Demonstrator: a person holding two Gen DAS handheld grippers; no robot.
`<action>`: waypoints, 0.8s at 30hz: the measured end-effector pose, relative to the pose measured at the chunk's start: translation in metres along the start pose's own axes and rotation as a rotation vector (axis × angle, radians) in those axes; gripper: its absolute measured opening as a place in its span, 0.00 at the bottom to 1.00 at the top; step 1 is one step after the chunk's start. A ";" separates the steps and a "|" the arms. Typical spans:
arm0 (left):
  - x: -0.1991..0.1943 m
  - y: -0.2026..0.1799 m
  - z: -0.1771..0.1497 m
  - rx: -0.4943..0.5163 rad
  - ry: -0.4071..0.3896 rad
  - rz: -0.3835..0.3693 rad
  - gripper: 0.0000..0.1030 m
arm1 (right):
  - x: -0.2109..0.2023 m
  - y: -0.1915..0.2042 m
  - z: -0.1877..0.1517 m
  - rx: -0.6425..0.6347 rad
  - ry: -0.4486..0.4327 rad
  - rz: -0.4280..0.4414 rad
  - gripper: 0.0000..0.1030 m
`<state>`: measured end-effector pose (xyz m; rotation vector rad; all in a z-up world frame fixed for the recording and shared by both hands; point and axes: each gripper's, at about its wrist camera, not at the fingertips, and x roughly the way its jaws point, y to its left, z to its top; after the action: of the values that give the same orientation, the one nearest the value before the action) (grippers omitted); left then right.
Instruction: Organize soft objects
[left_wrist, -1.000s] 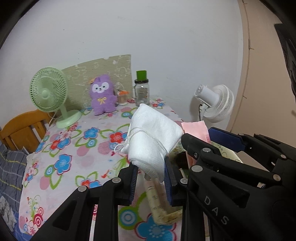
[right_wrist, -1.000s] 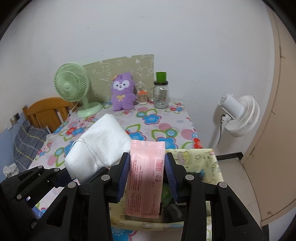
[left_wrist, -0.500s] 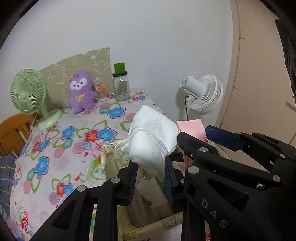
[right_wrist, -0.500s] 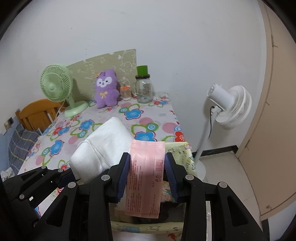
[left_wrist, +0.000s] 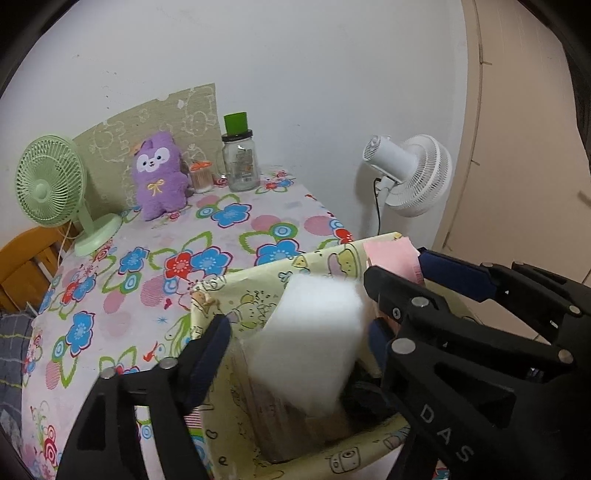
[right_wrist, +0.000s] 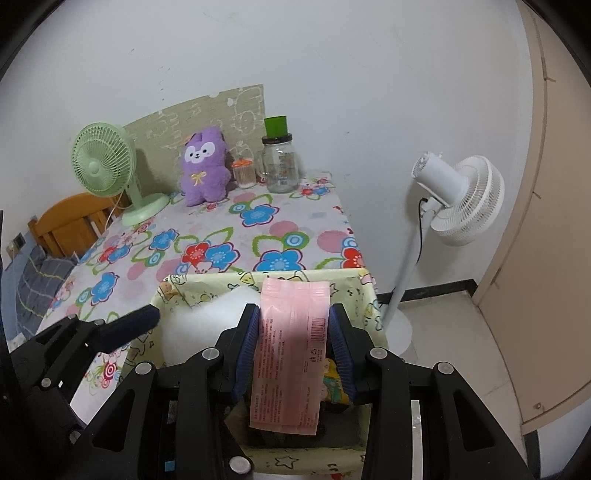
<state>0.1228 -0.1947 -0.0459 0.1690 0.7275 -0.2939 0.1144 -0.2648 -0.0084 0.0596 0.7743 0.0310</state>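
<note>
Two views, left wrist first: the left gripper (left_wrist: 295, 354) tilts down over the yellow fabric bin (left_wrist: 258, 280), jaws opening wide, the blurred white cloth bundle (left_wrist: 310, 339) loose between them. From the right wrist, the right gripper (right_wrist: 293, 339) clamps the pink packet (right_wrist: 291, 350) above the bin, cloth at ten o'clock.

A white wall (right_wrist: 332, 55) backs the flowered table (right_wrist: 258, 236), with a wooden chair (right_wrist: 62, 225) and beige door (right_wrist: 546, 221).
</note>
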 end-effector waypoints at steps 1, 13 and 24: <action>0.000 0.000 0.000 0.003 -0.001 0.006 0.83 | 0.001 0.000 0.000 0.000 0.003 0.004 0.40; 0.005 0.003 -0.002 0.016 0.006 0.011 0.89 | 0.007 0.001 -0.002 0.019 0.022 0.022 0.73; -0.012 0.010 -0.008 0.019 -0.014 0.026 0.92 | -0.011 0.014 -0.005 0.012 -0.005 -0.016 0.82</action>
<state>0.1121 -0.1806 -0.0430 0.1941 0.7083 -0.2775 0.1026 -0.2515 -0.0036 0.0652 0.7697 0.0105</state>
